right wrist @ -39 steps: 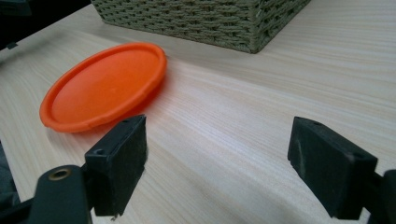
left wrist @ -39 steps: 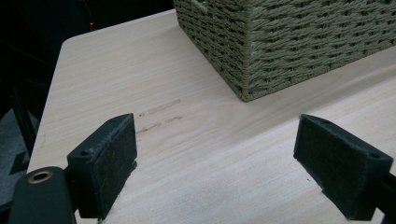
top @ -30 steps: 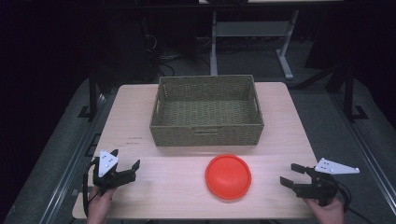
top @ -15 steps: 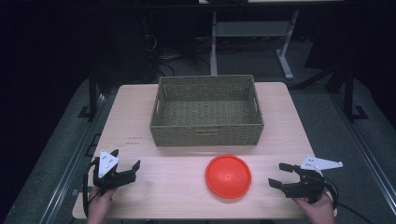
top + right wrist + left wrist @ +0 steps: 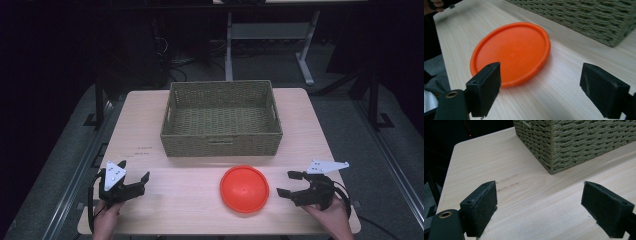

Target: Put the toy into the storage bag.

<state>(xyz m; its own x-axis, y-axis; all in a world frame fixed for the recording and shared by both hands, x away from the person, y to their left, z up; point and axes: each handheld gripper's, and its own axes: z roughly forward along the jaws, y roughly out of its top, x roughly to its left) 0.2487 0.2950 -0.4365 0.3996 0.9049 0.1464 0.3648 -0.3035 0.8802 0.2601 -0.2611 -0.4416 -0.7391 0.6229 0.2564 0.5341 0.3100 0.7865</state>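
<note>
Orange plate (image 5: 244, 188): lay before the basket (image 5: 221, 120), not yet gripped.
Right gripper (image 5: 289, 184): spread wide, beside plate.
Left gripper (image 5: 134, 177): spread wide, idle, well left of plate.
Basket: held nothing.

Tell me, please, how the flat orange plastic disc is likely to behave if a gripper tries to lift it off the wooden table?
The flat orange plastic disc looks thin and light. Its low rim hugs the wooden table, so fingers may slide it first. Its smooth surface probably slips.
</note>
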